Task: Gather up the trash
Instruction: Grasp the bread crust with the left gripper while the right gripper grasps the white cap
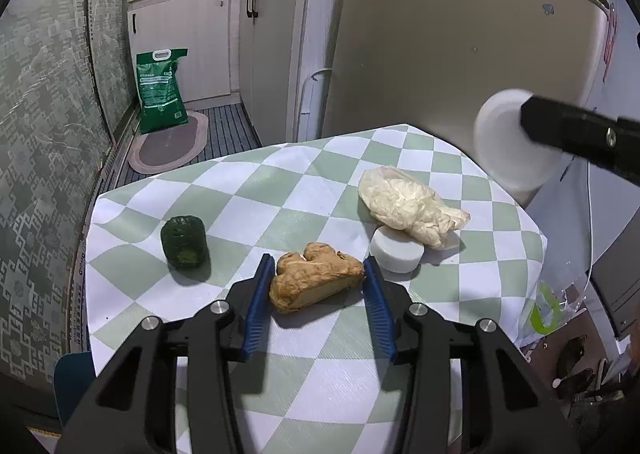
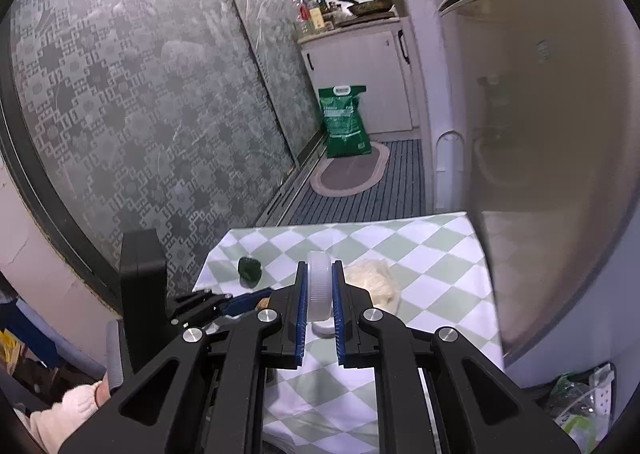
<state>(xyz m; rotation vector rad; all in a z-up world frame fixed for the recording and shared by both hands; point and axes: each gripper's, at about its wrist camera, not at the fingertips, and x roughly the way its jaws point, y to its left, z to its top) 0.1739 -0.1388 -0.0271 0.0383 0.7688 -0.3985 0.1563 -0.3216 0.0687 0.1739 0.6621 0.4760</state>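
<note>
We hold our left tool (image 1: 320,274) low over the desk (image 1: 248,190), which is covered by a green-and-white checkered cloth. Its blue-padded fingers (image 1: 258,294) stand wide apart on either side of a tan, lumpy piece of ginger root (image 1: 316,282) that lies on the cloth. The left pad sits right against the root and the right pad is at its tip; we cannot tell whether either presses on it.

Our right tool (image 2: 320,290) is raised above the desk, its pads closed on a white, ribbed, round plastic lid (image 2: 320,286) held on edge. From the left wrist view the same lid (image 1: 508,142) appears blurred in the air to the right, in front of the beige refrigerator door (image 1: 440,46).

On the cloth, a dark green, wrinkled vegetable chunk (image 1: 185,241) lies to the left of the root, apart from it. To the right, a second white ribbed plastic cap (image 1: 396,252) rests flat, and a crumpled whitish plastic bag (image 1: 408,210) lies partly over its far edge.

Beyond the desk, a green printed sack (image 1: 162,90) stands on the kitchen floor beside an oval mat (image 1: 170,146).
</note>
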